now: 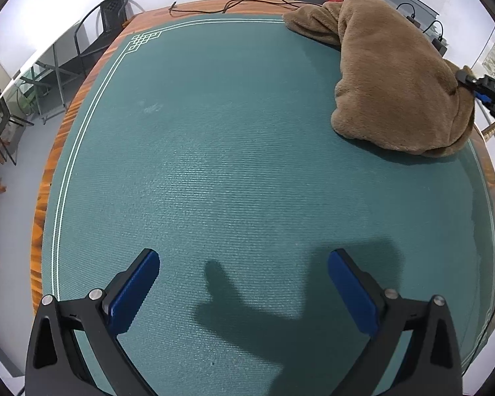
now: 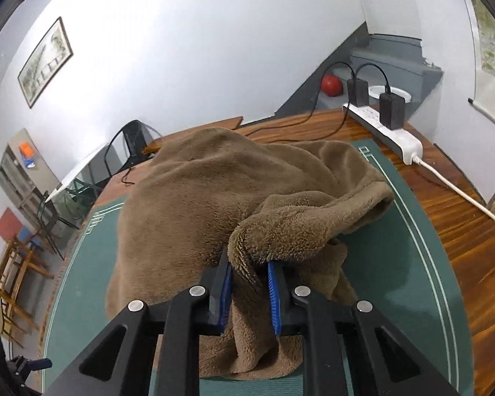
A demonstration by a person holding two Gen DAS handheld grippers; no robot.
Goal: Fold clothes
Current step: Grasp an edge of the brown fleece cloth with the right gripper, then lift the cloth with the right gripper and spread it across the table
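A brown fleece garment (image 1: 389,76) lies bunched at the far right of the green mat (image 1: 214,151). My left gripper (image 1: 244,260) hovers open over bare mat, far from the cloth, with nothing between its blue pads. In the right wrist view the same brown fleece garment (image 2: 194,204) fills the middle, and my right gripper (image 2: 249,270) is shut on a bunched fold of it, lifting that fold a little. The right gripper (image 1: 468,81) also shows at the right edge of the left wrist view, against the cloth.
The mat (image 2: 396,264) covers a wooden table (image 2: 472,227). A white power strip (image 2: 389,132) with two black plugs sits at the far right corner, and black cables (image 1: 247,0) trail along the back edge. Chairs (image 1: 109,23) stand beyond the table's left side.
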